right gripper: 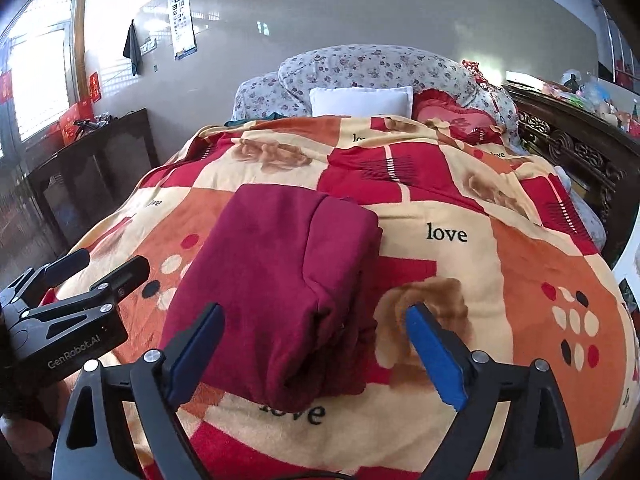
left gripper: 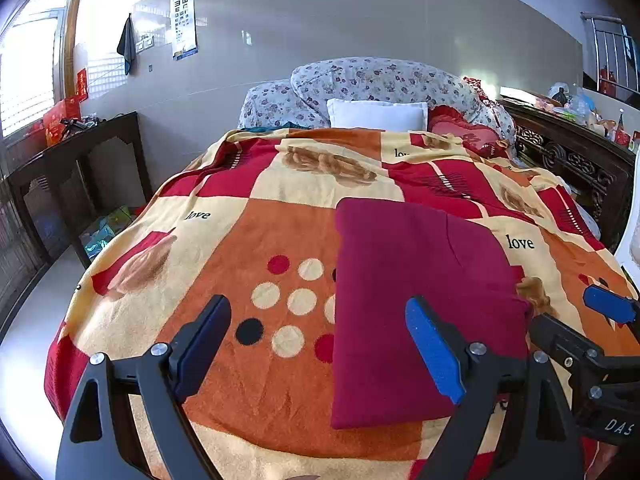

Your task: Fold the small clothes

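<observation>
Both black two-finger grippers with blue pads, the left gripper point(left gripper: 320, 344) and the right gripper point(right gripper: 316, 352), stand wide apart, gripping nothing. A folded maroon fabric garment point(right gripper: 280, 280) lies flat on the red, orange and cream "love" patterned blanket point(right gripper: 460, 264), just ahead of the 2 grippers' spread fingers.

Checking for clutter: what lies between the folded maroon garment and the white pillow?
Only the patterned blanket lies between the maroon garment and the white pillow, in both wrist views.
</observation>
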